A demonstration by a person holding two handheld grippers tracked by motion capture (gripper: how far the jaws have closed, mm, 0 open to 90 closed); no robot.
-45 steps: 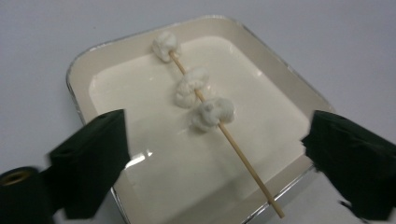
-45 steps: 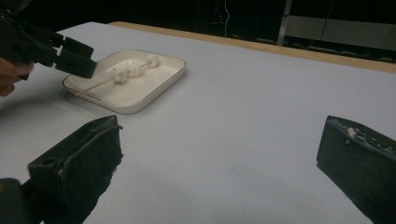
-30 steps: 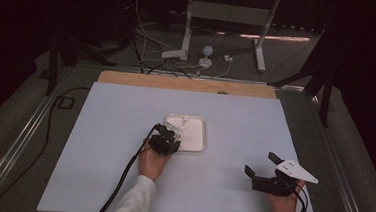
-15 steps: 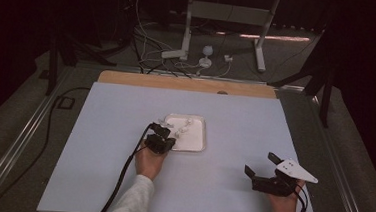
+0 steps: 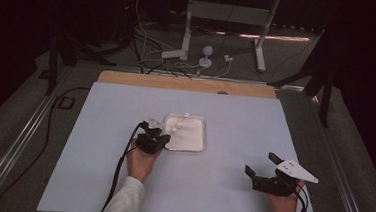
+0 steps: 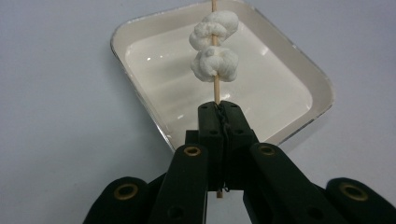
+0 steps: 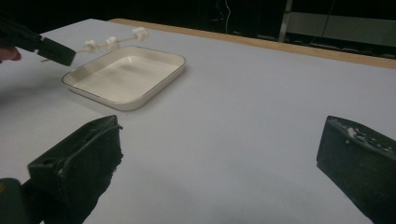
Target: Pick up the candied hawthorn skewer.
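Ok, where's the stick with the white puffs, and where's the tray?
Stick (image 6: 215,91), left gripper view: bare wood just above the shut tongs.
White puffs (image 6: 212,63), left gripper view: the lower puff.
Tray (image 7: 154,91), right gripper view: its near rim.

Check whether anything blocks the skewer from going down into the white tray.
Nothing visible does. The left hand-held gripper holds the skewer with its white pieces over the tray, whose inside is bare.
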